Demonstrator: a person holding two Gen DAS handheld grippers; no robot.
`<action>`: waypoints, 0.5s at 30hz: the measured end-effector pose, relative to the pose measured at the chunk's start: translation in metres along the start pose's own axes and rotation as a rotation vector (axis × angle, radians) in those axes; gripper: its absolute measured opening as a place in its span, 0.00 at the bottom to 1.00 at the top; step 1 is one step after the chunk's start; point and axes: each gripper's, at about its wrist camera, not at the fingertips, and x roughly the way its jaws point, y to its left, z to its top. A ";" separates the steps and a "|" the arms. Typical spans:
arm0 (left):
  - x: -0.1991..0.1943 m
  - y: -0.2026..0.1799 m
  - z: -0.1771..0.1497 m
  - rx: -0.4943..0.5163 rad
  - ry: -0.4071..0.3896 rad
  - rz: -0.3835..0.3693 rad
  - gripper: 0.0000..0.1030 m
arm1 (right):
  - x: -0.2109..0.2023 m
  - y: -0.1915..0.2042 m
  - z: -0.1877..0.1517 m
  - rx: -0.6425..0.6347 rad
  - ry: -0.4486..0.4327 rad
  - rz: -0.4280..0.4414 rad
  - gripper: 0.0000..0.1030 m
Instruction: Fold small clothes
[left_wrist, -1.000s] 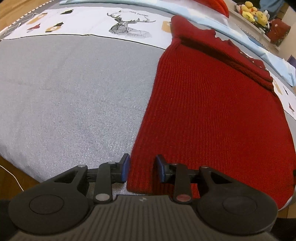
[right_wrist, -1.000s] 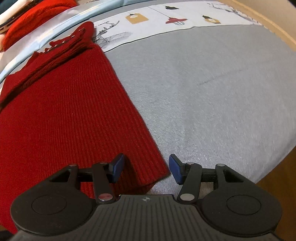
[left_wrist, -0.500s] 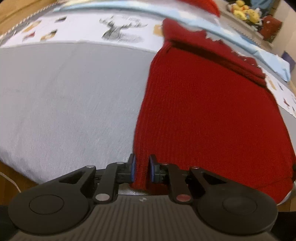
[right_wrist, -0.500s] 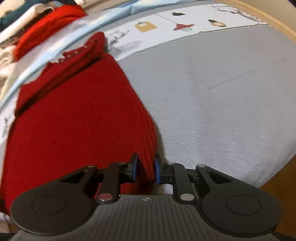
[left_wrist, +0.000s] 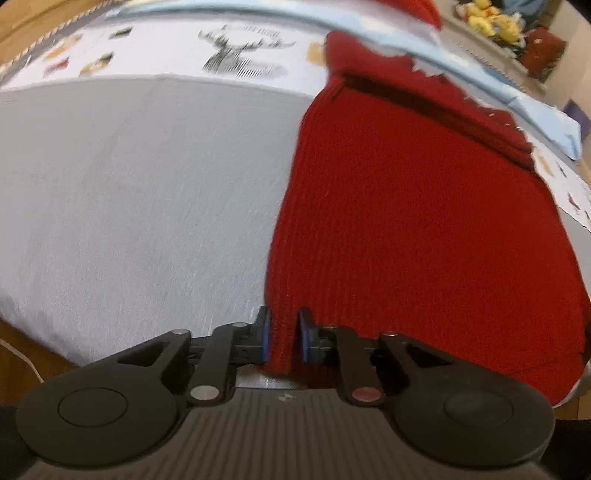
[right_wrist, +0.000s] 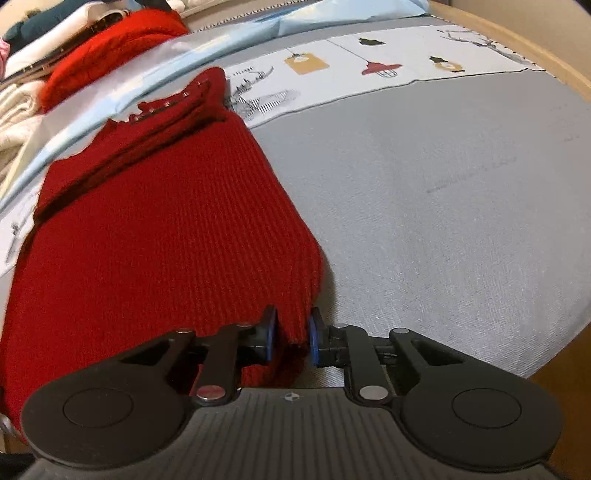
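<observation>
The work surface is a grey woven-fabric tabletop cover (left_wrist: 140, 206), smooth and largely unwrinkled, rounded at its near edge, with brown wooden floor (left_wrist: 22, 347) showing below it. Along the far side lies a white printed cloth strip (left_wrist: 184, 62) bearing a black deer drawing and small coloured lamp and bird motifs; the right wrist view shows the same strip (right_wrist: 369, 74) with hanging-lamp prints. A pale blue sheet (right_wrist: 207, 51) lies just beyond the strip.

A dark red ribbed knit garment (left_wrist: 424, 229) lies flat on the grey cover, its far end folded over and reaching onto the printed strip. Its near hem sits at the near edge of the surface.

The left claw (left_wrist: 283, 338) is narrowed onto the near left corner of the garment, blue pads pressing the knit on both sides. The right claw (right_wrist: 290, 334) is likewise pinched on the near right corner (right_wrist: 295, 325), and its jaws are closing with the knit gathered between the pads.

Room beyond: a bright red knit item (right_wrist: 110, 48) and white folded textiles (right_wrist: 18, 110) are stacked at the far left of the right wrist view. Yellow soft toys (left_wrist: 491, 22) sit on a shelf at the far right of the left wrist view; detail there is blurred.
</observation>
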 end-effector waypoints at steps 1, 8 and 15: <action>0.001 0.001 0.001 -0.008 0.001 -0.003 0.17 | 0.004 -0.001 -0.002 0.001 0.020 -0.014 0.21; 0.002 0.000 0.002 0.009 -0.005 0.005 0.18 | 0.010 0.001 -0.006 -0.016 0.061 -0.020 0.22; -0.011 -0.013 0.001 0.068 -0.067 0.018 0.11 | 0.000 0.004 -0.005 -0.025 0.020 -0.003 0.18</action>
